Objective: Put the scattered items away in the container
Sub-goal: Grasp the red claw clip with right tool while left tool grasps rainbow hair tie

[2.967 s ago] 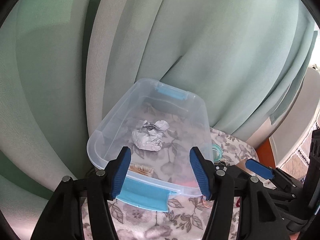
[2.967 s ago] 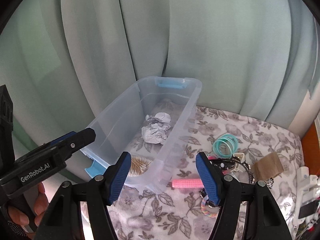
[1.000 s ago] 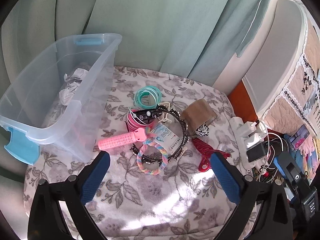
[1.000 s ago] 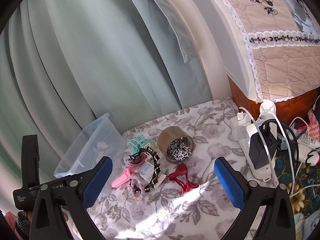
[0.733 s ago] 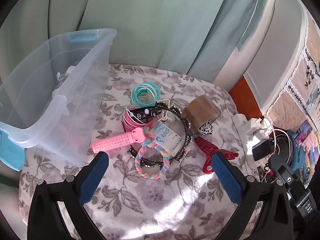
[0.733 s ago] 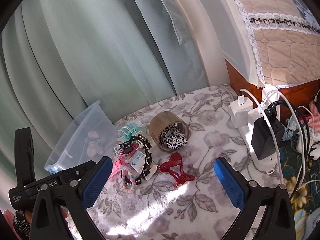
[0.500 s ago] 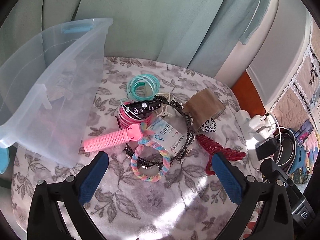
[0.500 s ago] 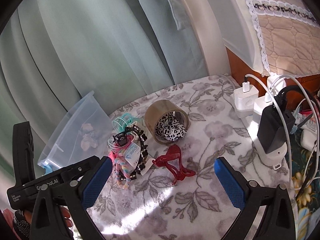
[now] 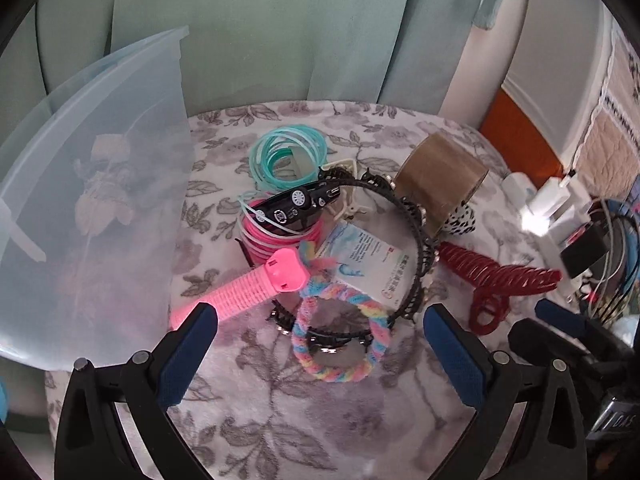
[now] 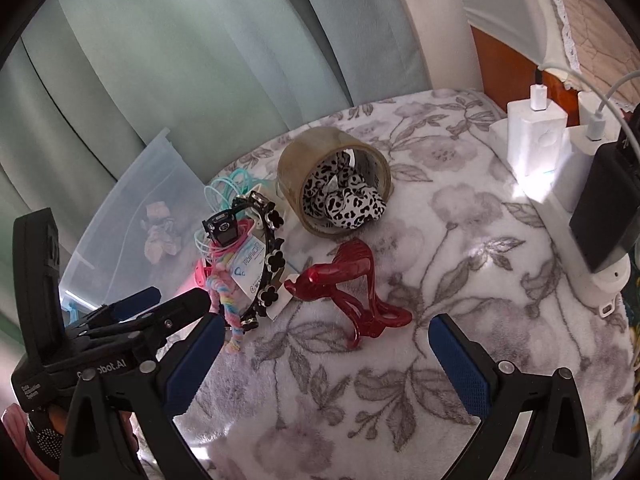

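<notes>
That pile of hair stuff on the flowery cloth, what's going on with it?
A person holds a two-finger tool in each hand, both open over the pile and gripping nothing. The left tool hangs over the rainbow scrunchie and pink hair roller; the right tool faces the red hair claw. The clear plastic bin beside the pile holds only crumpled paper as far as shows, so most items are still out.

Black grippers (image 9: 320,344), blue pads (image 10: 460,364), perhaps silver screws.
</notes>
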